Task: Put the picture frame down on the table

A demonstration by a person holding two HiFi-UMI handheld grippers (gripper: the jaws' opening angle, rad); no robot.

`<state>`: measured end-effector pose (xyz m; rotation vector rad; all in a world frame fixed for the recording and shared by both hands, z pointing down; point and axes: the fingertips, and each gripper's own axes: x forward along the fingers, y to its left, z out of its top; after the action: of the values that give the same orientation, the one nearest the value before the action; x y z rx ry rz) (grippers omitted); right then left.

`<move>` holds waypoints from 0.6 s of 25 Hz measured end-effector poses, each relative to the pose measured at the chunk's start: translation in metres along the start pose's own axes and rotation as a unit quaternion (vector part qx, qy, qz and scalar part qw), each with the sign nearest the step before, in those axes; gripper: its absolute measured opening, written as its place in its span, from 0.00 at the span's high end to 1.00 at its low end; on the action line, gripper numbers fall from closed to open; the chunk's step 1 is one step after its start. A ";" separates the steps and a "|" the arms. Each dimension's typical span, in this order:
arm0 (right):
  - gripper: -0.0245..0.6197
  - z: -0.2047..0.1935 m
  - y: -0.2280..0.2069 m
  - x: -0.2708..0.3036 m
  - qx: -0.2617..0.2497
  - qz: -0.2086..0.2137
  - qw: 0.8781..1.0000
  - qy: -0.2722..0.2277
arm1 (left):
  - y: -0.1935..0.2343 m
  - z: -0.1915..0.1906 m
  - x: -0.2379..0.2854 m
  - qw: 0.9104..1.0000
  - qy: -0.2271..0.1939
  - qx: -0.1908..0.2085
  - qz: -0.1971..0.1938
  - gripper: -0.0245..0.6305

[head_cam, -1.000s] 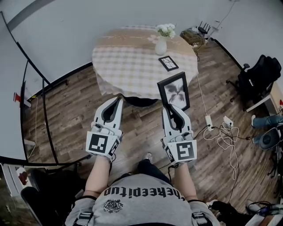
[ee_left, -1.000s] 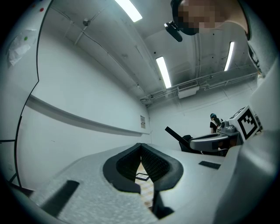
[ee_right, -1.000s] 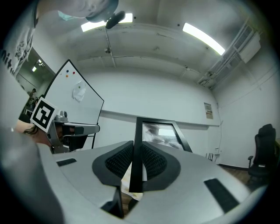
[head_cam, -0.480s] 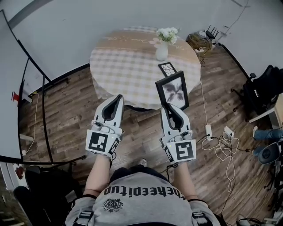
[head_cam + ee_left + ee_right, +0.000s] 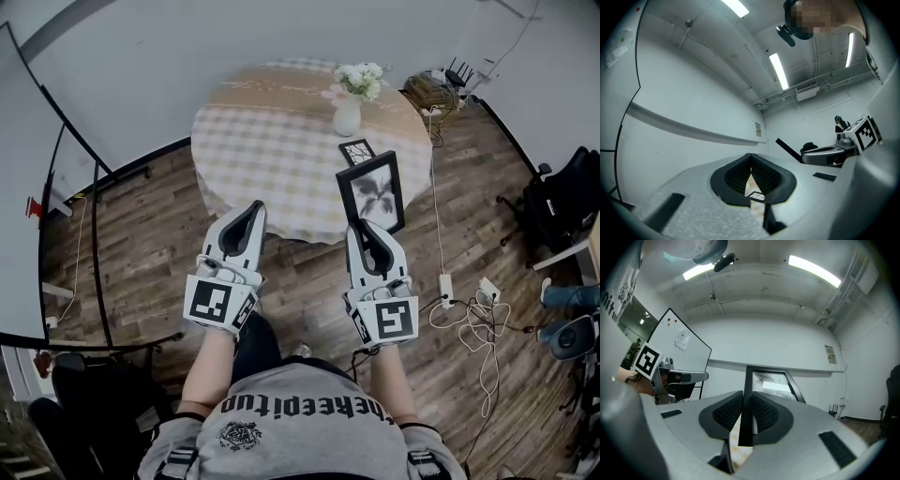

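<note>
head view, right claw (image 5: 362, 228): lower right of centre, pinching the bottom edge of the frame (image 5: 372, 192).
head view, frame: upright in the air, seen over the near right part of the surface (image 5: 272, 141), not lying on it.
head view, left claw (image 5: 251, 210): lower left of centre, pressed together, holding nothing, near the front rim of the surface.
head view, surface: round, with a checked cloth, upper centre of the picture.
head view, vase (image 5: 347, 117): holds white flowers and stands on the upper right part of the surface.
head view, small frame (image 5: 357, 151): flat on the surface, between the vase and the frame.
head view, cables (image 5: 469, 305): on the wood floor at the right.
left gripper view, left claw (image 5: 751, 158): tips touching, nothing between them. A piece of the small frame (image 5: 755, 196) shows in the gap under the tips.
left gripper view, right claw (image 5: 834, 152): at the right edge. The frame (image 5: 787, 149) rises from it as a dark bar.
right gripper view, right claw (image 5: 746, 397): pads tight on the thin dark edge of the frame (image 5: 771, 383), which stands up at centre.
right gripper view, left claw (image 5: 670, 377): at the left of the picture.
</note>
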<state>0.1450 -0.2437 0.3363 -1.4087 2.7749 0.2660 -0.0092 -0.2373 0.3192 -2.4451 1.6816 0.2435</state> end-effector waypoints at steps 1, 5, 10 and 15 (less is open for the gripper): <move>0.86 -0.001 0.000 0.001 -0.001 -0.002 1.000 0.000 | 0.001 -0.002 0.001 1.000 0.000 0.000 -0.002 0.94; 0.86 -0.006 0.001 0.011 -0.003 -0.020 1.000 0.002 | 0.013 -0.009 0.009 1.000 -0.001 -0.006 -0.016 0.94; 0.86 -0.012 0.000 0.043 -0.006 -0.044 0.999 0.007 | 0.044 -0.018 0.033 0.999 -0.004 -0.013 -0.037 0.94; 0.86 -0.017 0.000 0.082 -0.009 -0.079 0.997 0.015 | 0.079 -0.029 0.065 0.997 -0.001 -0.025 -0.071 0.94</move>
<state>0.0978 -0.3121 0.3453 -1.6395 2.6692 0.2685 -0.0593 -0.3305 0.3294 -2.5851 1.5105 0.2737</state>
